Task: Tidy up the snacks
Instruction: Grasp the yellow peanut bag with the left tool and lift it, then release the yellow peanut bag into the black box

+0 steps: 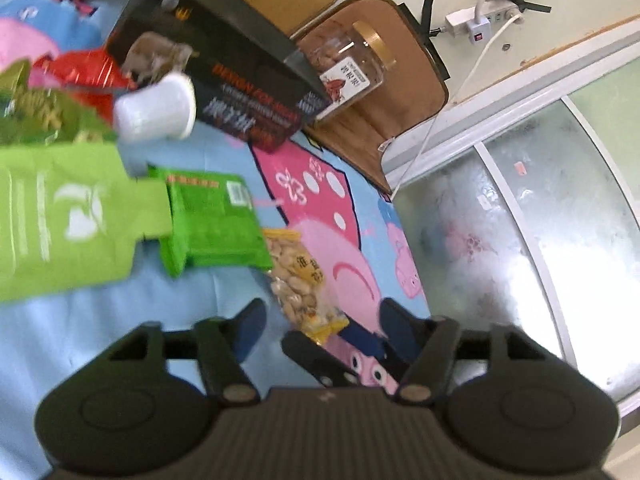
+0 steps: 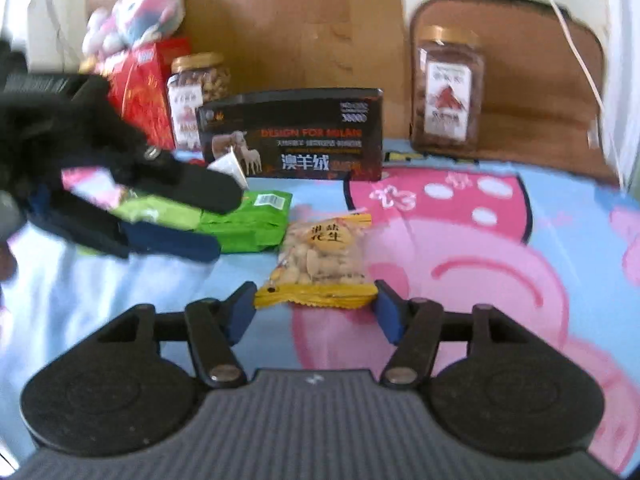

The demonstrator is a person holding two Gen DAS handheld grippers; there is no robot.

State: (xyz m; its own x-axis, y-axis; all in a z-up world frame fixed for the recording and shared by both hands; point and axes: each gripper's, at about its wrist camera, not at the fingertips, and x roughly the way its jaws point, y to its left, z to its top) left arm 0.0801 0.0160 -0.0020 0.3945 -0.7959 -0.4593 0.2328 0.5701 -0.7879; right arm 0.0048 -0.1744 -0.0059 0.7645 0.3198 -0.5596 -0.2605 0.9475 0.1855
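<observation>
A clear peanut bag with yellow ends [image 2: 322, 262] lies on the blue and pink cartoon sheet [image 2: 460, 248]. My right gripper [image 2: 316, 306] is open, its blue pads level with the bag's near yellow edge on either side. My left gripper [image 2: 218, 222] is open and empty at the left of the right wrist view, over a green snack bag [image 2: 254, 220]. In the left wrist view my left gripper [image 1: 320, 320] is open, above the peanut bag [image 1: 302, 280]. The green snack bag [image 1: 212, 220] lies to its left.
A black box [image 2: 292, 136], a red box [image 2: 140, 92] and two clear jars [image 2: 448, 88] [image 2: 196, 92] stand at the back. A white cup [image 1: 156, 108], a big green bag [image 1: 60, 224] and a red bag [image 1: 84, 72] lie left. A brown case [image 1: 384, 92] stands against the wall.
</observation>
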